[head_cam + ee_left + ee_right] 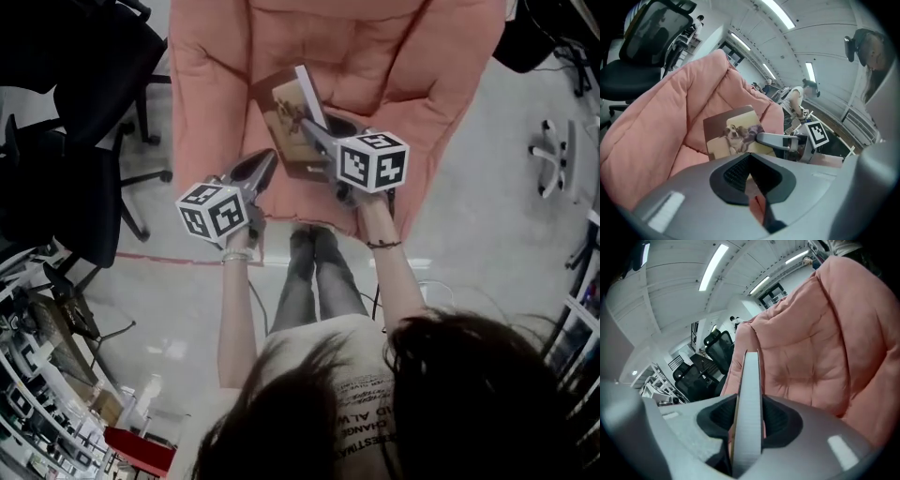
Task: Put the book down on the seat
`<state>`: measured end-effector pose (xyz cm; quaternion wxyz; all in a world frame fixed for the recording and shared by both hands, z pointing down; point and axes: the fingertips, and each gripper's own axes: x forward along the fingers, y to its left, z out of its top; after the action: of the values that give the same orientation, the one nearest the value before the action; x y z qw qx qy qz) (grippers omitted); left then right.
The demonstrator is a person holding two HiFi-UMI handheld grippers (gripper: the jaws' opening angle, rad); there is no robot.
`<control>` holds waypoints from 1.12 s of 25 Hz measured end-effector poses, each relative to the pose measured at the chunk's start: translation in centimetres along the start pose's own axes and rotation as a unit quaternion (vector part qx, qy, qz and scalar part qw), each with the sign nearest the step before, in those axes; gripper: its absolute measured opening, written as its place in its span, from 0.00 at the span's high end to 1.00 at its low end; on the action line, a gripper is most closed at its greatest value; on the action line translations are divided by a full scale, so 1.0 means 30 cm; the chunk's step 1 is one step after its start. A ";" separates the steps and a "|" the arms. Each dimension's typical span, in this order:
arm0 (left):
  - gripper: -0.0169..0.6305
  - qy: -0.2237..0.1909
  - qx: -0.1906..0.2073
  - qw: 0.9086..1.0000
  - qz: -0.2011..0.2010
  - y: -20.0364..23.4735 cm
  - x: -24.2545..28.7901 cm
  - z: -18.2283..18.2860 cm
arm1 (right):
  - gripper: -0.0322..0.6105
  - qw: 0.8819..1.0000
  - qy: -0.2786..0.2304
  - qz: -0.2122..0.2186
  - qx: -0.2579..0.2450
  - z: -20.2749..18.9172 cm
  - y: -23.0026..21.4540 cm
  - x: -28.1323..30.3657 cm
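The book [286, 117], its cover showing a dog, is held tilted over the seat of the pink padded chair [206, 75], page edges up. My right gripper [311, 129] is shut on its near edge. In the right gripper view the white page edge of the book [749, 394] runs straight up between the jaws, with the pink chair [811, 348] behind. My left gripper [267, 161] hovers just left of the book, jaws together and holding nothing. From the left gripper view I see the book's cover [731, 133] and the right gripper's finger [776, 139] across it.
Black office chairs [84, 122] stand to the left of the pink chair. A white chair base [553, 155] lies on the floor at the right. Cluttered shelves [47, 394] fill the lower left. The person's legs [314, 281] stand right before the seat.
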<state>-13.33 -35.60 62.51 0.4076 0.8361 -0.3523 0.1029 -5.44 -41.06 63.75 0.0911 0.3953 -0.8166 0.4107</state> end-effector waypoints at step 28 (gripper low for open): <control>0.98 0.046 -0.025 0.999 -0.002 0.267 0.258 -0.251 | 0.71 0.999 0.041 0.019 0.004 -0.253 -0.268 0.255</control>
<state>-12.20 -37.18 75.82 0.4442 0.8210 -0.3337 0.1315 -6.11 -42.61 77.10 0.1151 0.3632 -0.8180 0.4309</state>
